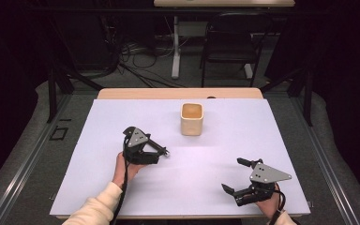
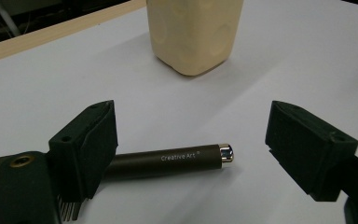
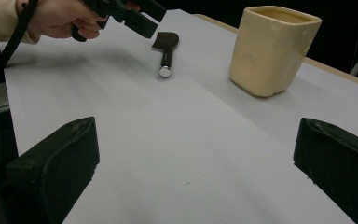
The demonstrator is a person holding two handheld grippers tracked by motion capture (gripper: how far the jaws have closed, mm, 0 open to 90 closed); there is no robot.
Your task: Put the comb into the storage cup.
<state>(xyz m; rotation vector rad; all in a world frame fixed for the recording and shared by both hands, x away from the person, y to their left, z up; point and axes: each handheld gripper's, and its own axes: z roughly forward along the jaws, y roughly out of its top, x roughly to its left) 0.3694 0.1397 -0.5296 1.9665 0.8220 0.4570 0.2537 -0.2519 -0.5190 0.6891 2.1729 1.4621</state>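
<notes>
A dark pen (image 2: 168, 161) with a silver tip and the print "Creative Art" lies flat on the white sheet. My left gripper (image 2: 191, 130) is low over it with its jaws wide apart; the pen's dark end is hidden behind the left jaw and the silver tip falls well short of the right one. In the high view that gripper (image 1: 151, 149) sits left of centre, with the pen (image 1: 161, 150) poking out toward the right. A cream square cup (image 1: 191, 119) stands upright beyond it. My right gripper (image 1: 234, 176) rests near the front right, open, with nothing between its jaws.
The white sheet (image 1: 215, 154) covers a wooden table whose far edge (image 1: 178, 93) shows behind the cup (image 3: 272, 49). Beyond the table stand a black chair (image 1: 229, 42) and a desk leg among floor cables. Metal rails run along both sides.
</notes>
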